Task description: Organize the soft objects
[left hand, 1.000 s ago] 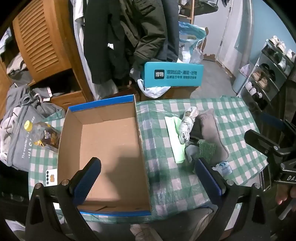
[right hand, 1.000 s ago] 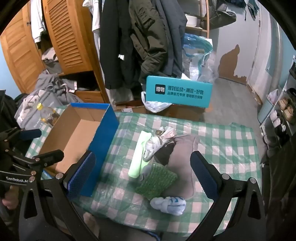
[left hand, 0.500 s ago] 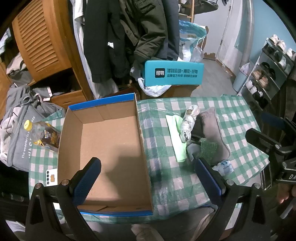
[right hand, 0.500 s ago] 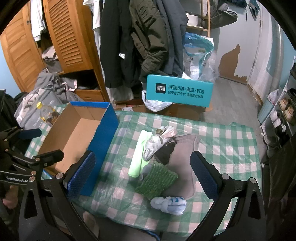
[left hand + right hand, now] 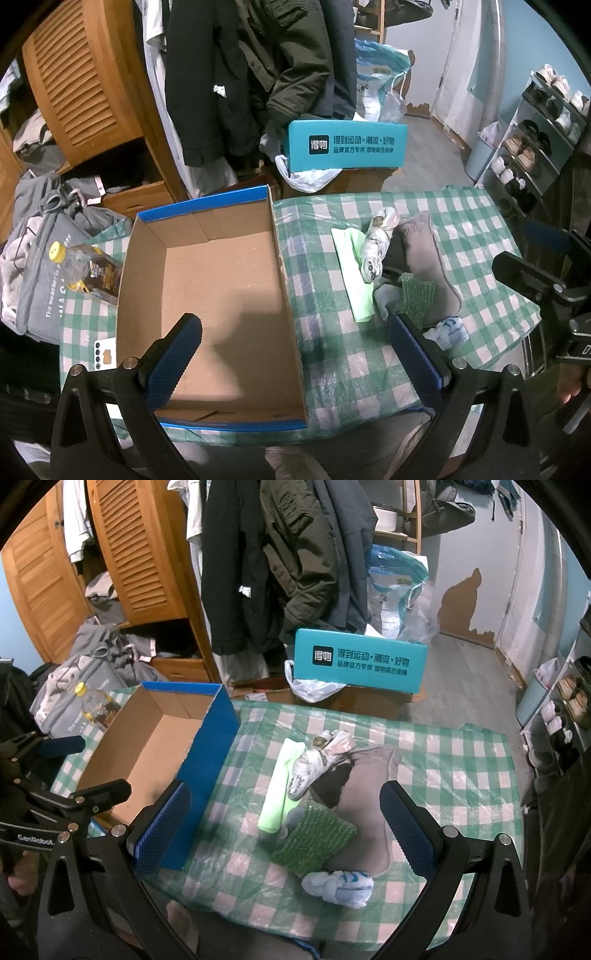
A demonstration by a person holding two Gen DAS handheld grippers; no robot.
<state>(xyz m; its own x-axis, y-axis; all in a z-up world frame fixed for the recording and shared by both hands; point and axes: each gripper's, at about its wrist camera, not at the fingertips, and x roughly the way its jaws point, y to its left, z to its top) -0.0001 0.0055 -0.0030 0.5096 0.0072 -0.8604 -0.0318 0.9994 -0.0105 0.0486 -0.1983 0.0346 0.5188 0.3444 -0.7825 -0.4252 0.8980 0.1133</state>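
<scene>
Fingers of our left hand-held gripper point(image 5: 293, 354) stand wide apart and carry nothing as it hovers above the near edge of the cardboard box point(image 5: 210, 280), whose brown floor is bare. Our right hand-held gripper point(image 5: 286, 832) is spread just as wide, also holding nothing, poised over the pile of soft things on the checked tabletop point(image 5: 443, 746). Directly between its fingers we see the green knitted cloth point(image 5: 314, 843), lying on the edge of the flat grey piece point(image 5: 369, 797). Just in front of the knitted cloth, nearer the tabletop's edge, sits the white rolled sock with blue marks point(image 5: 338, 884). Beyond it lies the long pale green cloth point(image 5: 280, 786), and touching its far end is the white patterned bundle point(image 5: 317, 762), which leans across a black item point(image 5: 328, 784). The box stands to the left of the pile with its blue outer wall point(image 5: 207, 760) facing the soft things, close beside the pale green cloth but apart from it. Left of the box we see a bottle with a yellow cap point(image 5: 85, 267), and behind the tabletop a teal box with white lettering point(image 5: 360, 661) and hanging dark coats point(image 5: 280, 561).
</scene>
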